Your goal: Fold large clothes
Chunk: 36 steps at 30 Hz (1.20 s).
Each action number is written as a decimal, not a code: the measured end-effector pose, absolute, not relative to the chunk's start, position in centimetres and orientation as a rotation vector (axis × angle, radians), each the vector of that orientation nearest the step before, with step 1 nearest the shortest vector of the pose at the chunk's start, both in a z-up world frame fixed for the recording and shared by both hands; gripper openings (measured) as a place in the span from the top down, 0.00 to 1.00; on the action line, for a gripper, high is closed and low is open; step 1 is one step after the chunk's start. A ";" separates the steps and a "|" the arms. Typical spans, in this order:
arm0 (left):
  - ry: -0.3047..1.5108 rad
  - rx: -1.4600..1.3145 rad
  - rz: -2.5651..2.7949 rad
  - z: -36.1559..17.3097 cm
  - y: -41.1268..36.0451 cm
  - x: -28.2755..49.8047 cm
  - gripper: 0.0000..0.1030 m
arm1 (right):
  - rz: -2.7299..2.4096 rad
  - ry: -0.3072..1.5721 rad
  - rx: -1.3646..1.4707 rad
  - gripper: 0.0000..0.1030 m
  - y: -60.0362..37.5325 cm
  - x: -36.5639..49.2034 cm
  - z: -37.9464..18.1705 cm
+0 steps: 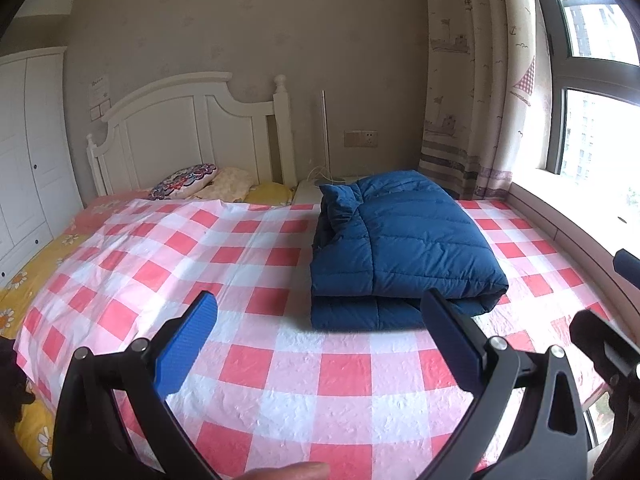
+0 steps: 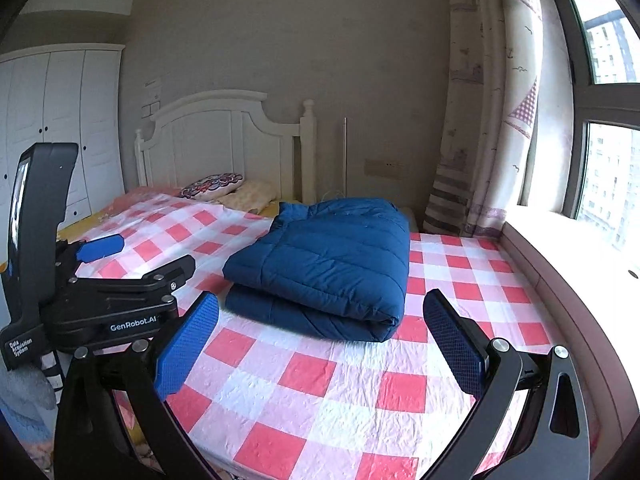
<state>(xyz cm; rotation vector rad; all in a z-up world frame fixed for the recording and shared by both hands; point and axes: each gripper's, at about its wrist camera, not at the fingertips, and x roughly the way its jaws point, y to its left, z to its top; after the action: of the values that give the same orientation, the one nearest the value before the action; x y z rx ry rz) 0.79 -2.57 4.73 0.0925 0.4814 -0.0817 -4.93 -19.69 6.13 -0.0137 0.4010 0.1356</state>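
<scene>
Spread wide, the left gripper (image 1: 320, 316) hangs above the checked sheet (image 1: 280, 380), short of the folded blue jacket (image 1: 404, 248). Right view: the right gripper (image 2: 320, 316), equally spread, faces that jacket (image 2: 328, 264) lying mid-bed.

Left hand-held gripper (image 1: 320, 344): black frame arms w/ silver round screws, blue ribbed pads (image 1: 182, 354). Bare skin, a fingertip (image 1: 288, 472), at 6 o'clock. Right hand-held gripper (image 2: 320, 346): same build, blue textured pads (image 2: 188, 344). Left unit's body at 9 o'clock in right wrist view: white "GenRobot.AI" and "Data Acquisition System" lettering.
</scene>
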 end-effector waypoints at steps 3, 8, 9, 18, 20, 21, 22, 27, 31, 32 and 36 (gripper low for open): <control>0.482 0.094 -0.080 4.7 -2.5 0.9 0.02 | 0.139 0.404 -0.016 0.05 -19.6 -4.8 6.0; 0.483 0.096 -0.079 4.6 -2.5 0.8 0.02 | 0.144 0.412 -0.008 0.05 -19.6 -4.7 5.7; 0.483 0.096 -0.080 4.6 -2.5 0.8 0.02 | 0.143 0.412 -0.005 0.05 -19.6 -4.7 5.7; 0.486 0.104 -0.081 4.3 -2.6 0.7 0.02 | 0.133 0.409 0.016 0.05 -20.0 -4.8 5.5; 0.486 0.106 -0.081 4.2 -2.6 0.7 0.02 | 0.132 0.409 0.018 0.05 -20.1 -4.8 5.5; 0.485 0.105 -0.080 4.3 -2.7 0.7 0.02 | 0.132 0.409 0.020 0.05 -20.1 -4.8 5.5; 0.485 0.105 -0.081 4.3 -2.7 0.7 0.02 | 0.133 0.410 0.022 0.05 -20.1 -4.8 5.5; 0.488 0.109 -0.081 4.1 -2.6 0.7 0.02 | 0.132 0.413 0.028 0.05 -20.2 -4.6 5.4; 0.493 0.117 -0.083 4.0 -2.6 0.6 0.02 | 0.131 0.417 0.035 0.05 -20.4 -4.6 5.2; 0.493 0.118 -0.083 3.9 -2.6 0.5 0.02 | 0.132 0.420 0.036 0.05 -20.4 -4.5 5.2; 0.492 0.119 -0.083 3.9 -2.6 0.5 0.02 | 0.131 0.420 0.039 0.05 -20.4 -4.5 5.1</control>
<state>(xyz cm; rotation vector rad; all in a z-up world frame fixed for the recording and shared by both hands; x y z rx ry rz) 0.51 -2.65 3.93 0.1187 0.4918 -0.0825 -4.55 -20.45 5.12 0.0391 0.4200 0.1315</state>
